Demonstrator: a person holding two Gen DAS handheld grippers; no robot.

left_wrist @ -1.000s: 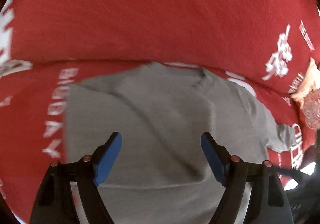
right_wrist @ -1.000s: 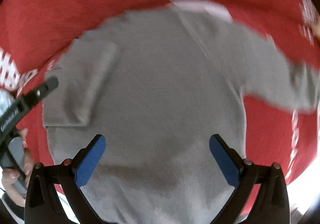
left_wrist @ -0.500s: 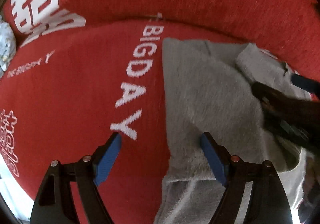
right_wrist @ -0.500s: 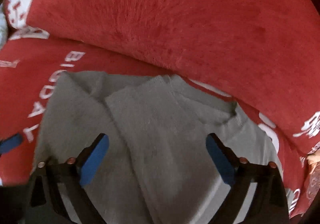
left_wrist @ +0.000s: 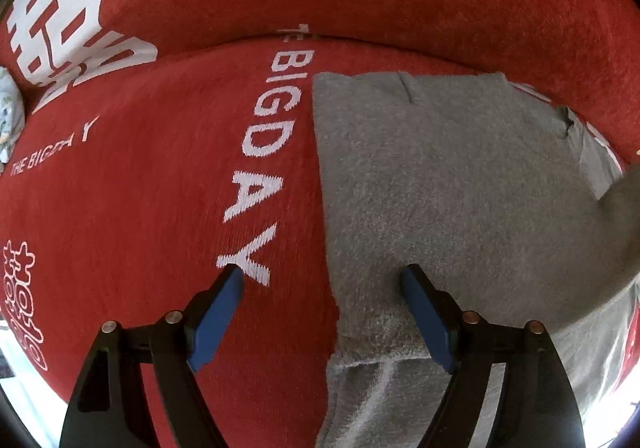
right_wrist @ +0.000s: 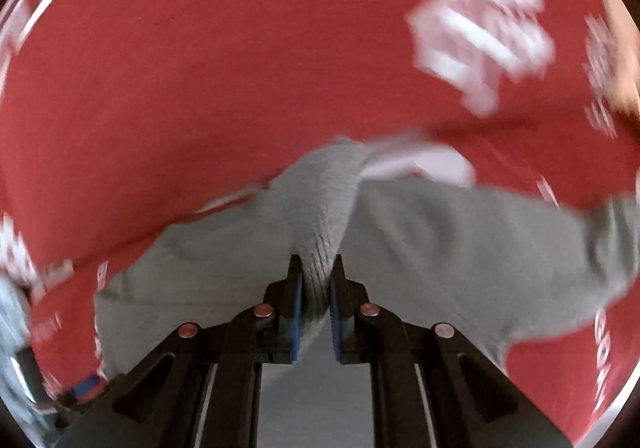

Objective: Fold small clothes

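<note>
Grey knit top (left_wrist: 460, 207) on red cover (left_wrist: 160, 228), left side folded inward; left tongs (left_wrist: 322, 280) wide, straddling its folded edge; right tongs (right_wrist: 316, 268) clamped on lifted sleeve (right_wrist: 320, 224); folding judged roughly half finished.

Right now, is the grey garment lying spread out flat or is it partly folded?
Partly folded. On the grey garment a doubled layer ends in a thick edge above the single layer, and the right hand-held gripper pinches a raised part.
</note>
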